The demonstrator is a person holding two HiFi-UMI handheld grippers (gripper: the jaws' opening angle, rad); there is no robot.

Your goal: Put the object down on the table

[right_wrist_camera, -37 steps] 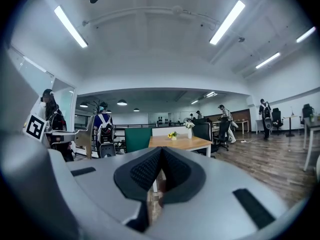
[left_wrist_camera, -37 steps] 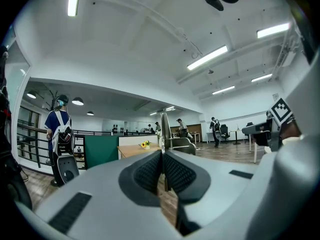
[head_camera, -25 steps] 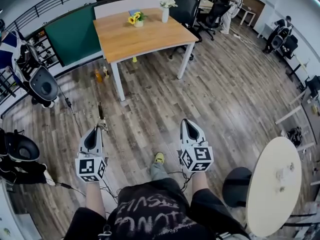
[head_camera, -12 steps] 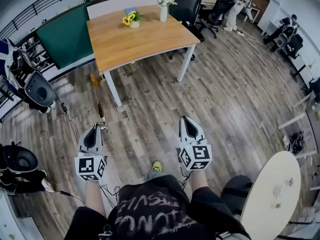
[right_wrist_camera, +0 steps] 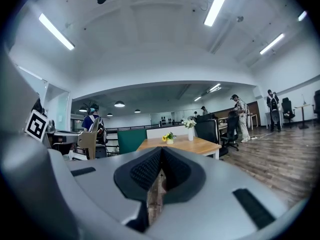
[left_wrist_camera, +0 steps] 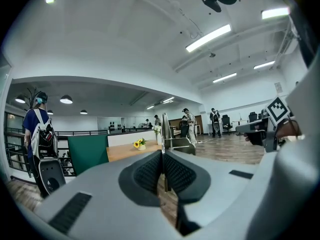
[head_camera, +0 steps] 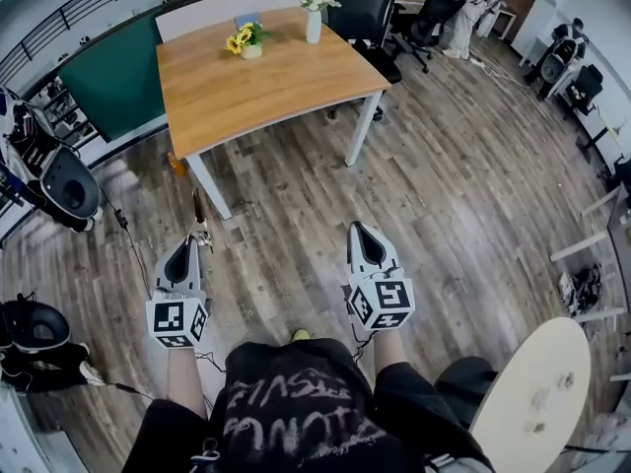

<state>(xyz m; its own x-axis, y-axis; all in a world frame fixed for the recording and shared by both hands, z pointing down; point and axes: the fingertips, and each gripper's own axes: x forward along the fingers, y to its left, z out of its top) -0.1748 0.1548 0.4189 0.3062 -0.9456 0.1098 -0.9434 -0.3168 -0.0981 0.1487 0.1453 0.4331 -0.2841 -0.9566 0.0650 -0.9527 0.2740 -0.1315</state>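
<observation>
Head view, steeply down onto a wood-plank floor, with a wooden table (head_camera: 266, 77) ahead. Short of the table's near edge and well apart from it, two hand-held grippers side by side.

Left gripper (head_camera: 189, 242), in line with the table's left front leg: jaws clamped on a thin, narrow metal object (head_camera: 199, 215), pinched at its lower end, the rest sticking out past the jaw tips toward the table. Held in the air in front of the table, not resting on it.

Right gripper (head_camera: 363, 229), in line with the table's right front leg: jaws closed against each other, nothing between them.

On the table's far side, a small pot of yellow flowers (head_camera: 244, 40) and a white vase (head_camera: 314, 20) with pale flowers. Behind the table, a black office chair (head_camera: 360, 8). To the table's left, a green panel (head_camera: 108, 77).
</observation>
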